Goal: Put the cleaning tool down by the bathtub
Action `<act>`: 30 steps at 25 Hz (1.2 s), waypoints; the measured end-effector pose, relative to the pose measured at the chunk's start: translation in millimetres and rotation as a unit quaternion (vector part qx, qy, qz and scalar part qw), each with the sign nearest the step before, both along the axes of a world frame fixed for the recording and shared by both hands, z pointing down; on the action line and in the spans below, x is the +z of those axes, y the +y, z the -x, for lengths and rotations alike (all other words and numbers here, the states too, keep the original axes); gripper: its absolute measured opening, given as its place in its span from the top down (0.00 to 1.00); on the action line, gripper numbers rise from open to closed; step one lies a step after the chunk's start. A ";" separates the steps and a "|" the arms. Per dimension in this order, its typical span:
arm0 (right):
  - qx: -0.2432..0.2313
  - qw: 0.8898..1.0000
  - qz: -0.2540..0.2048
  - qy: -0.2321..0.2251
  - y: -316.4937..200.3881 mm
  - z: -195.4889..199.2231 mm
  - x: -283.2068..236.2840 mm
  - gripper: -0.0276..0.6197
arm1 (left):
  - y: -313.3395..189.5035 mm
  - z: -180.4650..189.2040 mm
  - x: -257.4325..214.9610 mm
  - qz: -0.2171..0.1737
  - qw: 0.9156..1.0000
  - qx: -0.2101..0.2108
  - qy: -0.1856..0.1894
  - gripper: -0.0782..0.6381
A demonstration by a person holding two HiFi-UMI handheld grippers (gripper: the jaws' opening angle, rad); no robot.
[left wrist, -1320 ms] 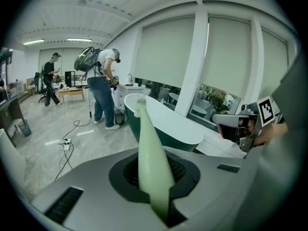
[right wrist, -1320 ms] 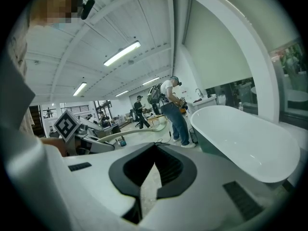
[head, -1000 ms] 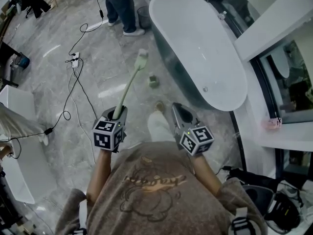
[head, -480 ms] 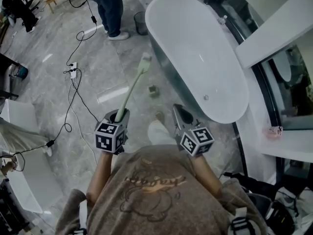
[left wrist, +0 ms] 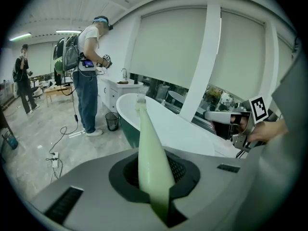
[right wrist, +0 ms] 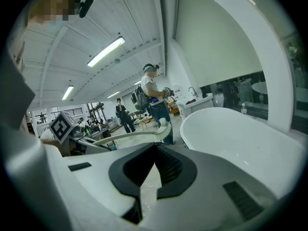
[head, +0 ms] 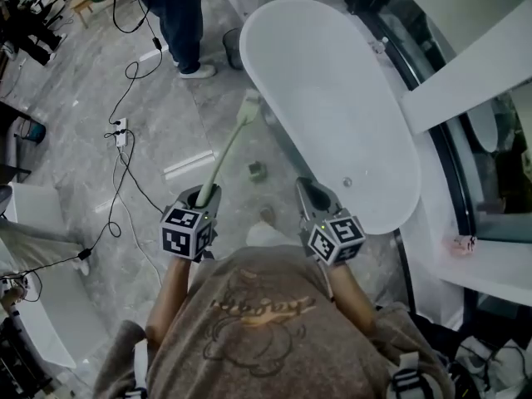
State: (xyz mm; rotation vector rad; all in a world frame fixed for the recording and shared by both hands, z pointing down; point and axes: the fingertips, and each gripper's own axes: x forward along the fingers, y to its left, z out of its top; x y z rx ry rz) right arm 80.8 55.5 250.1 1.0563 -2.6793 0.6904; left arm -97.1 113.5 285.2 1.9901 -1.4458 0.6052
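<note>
One bin beside bathtub, power strip leftward

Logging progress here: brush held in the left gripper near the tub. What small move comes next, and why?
Probably lower the left gripper toward the floor beside the bathtub: its jaws grip the brush by its handle, and the brush head is up in the air by the tub's rim, not set down.

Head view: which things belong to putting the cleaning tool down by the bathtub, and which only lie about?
Job: cleaning brush, left gripper holding it, bathtub.
Lying about: power strip, waste bin, small block.
</note>
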 end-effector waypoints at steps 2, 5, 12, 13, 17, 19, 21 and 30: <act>-0.002 1.000 0.001 0.000 -18.0 -3.5 1.1 0.95 | -18.0 -1.2 1.4 0.001 1.000 -0.003 -0.003 0.85; -0.006 1.000 0.003 0.001 -41.2 -9.9 4.0 0.95 | -41.2 -4.7 1.3 0.001 1.000 -0.004 -0.008 0.85; 0.005 1.000 0.004 0.004 -70.1 2.2 6.4 0.95 | -74.1 6.1 2.9 0.002 1.000 0.008 0.000 0.85; 0.009 1.000 0.005 0.004 -72.4 5.2 7.1 0.95 | -78.1 8.2 3.2 0.001 1.000 0.014 0.000 0.85; 0.037 0.999 0.005 0.000 -82.2 16.3 5.9 0.95 | -95.2 19.5 4.8 -0.001 0.999 0.044 -0.008 0.85; 0.052 0.999 0.005 -0.003 -88.3 20.2 2.6 0.95 | -104.9 25.0 5.2 -0.002 0.998 0.061 -0.014 0.85; 0.061 0.998 0.006 -0.006 -93.8 23.4 2.5 0.95 | -114.4 30.0 4.5 -0.001 0.997 0.072 -0.015 0.85; 0.079 0.997 0.025 -0.002 -111.6 50.0 17.0 0.95 | -141.7 57.5 14.9 0.005 0.996 0.089 -0.014 0.85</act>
